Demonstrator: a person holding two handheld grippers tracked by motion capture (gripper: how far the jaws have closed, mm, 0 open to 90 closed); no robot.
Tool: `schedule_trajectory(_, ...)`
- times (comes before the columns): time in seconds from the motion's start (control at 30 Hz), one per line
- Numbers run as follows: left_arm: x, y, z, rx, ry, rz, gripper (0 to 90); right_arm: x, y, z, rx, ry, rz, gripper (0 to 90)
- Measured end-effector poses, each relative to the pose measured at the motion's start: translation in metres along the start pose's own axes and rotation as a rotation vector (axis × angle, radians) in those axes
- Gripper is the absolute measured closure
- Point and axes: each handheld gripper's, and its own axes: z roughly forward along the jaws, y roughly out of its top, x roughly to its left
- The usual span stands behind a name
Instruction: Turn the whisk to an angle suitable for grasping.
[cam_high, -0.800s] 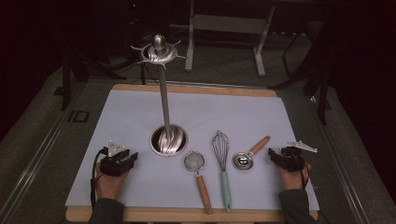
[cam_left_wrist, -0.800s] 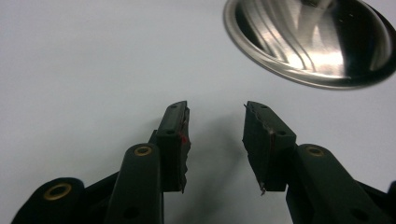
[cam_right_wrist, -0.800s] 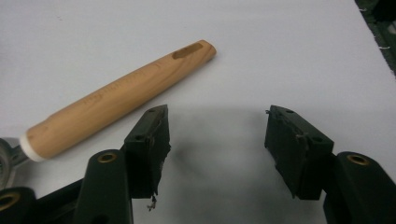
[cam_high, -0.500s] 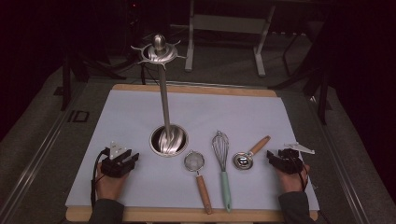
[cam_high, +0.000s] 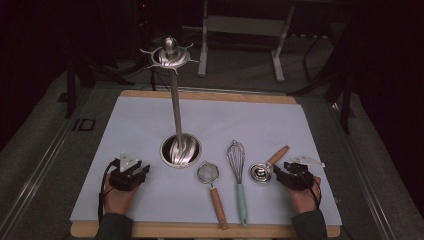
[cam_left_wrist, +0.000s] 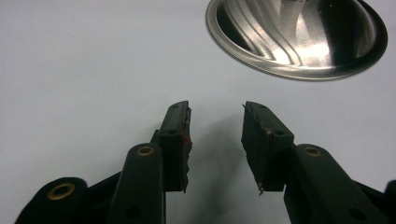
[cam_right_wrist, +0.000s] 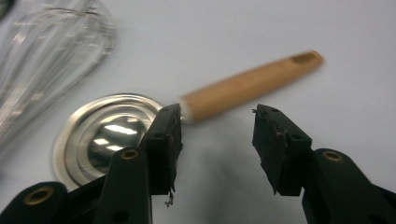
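Moved: right gripper (cam_high: 281, 172) has edged in toward the measuring spoon (cam_high: 267, 165); left gripper (cam_high: 131, 172) unchanged.
Left gripper: jaws apart, empty, near the stand base (cam_high: 181, 150).
Spoon: right of the whisk (cam_high: 237, 172), handle angling up-right, bowl down-left.
Right gripper: jaws spread, gripping nothing, just short of the handle.

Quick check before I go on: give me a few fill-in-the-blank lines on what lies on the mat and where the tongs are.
1. The right tongs are open, nearest the ____ of the scoop.
2. The whisk has a ____ handle.
3. The strainer lies between the stand and the ____.
4. Between the jaws of the left tongs lies bare ____.

Missing words: handle; green; whisk; mat
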Motion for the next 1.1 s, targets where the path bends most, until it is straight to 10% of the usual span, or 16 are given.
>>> schedule_trajectory(0.67, -0.003, 0.001, 0.002, 0.028, 0.018, 0.025, 60.5, 0.081, 0.014, 0.004, 0.049, 0.204, -0.132, 50.0)
schedule_trajectory(1.1, -0.004, 0.001, 0.003, 0.032, 0.02, 0.032, 60.1, 0.103, 0.015, 0.037, 0.207, 0.22, -0.117, 48.0)
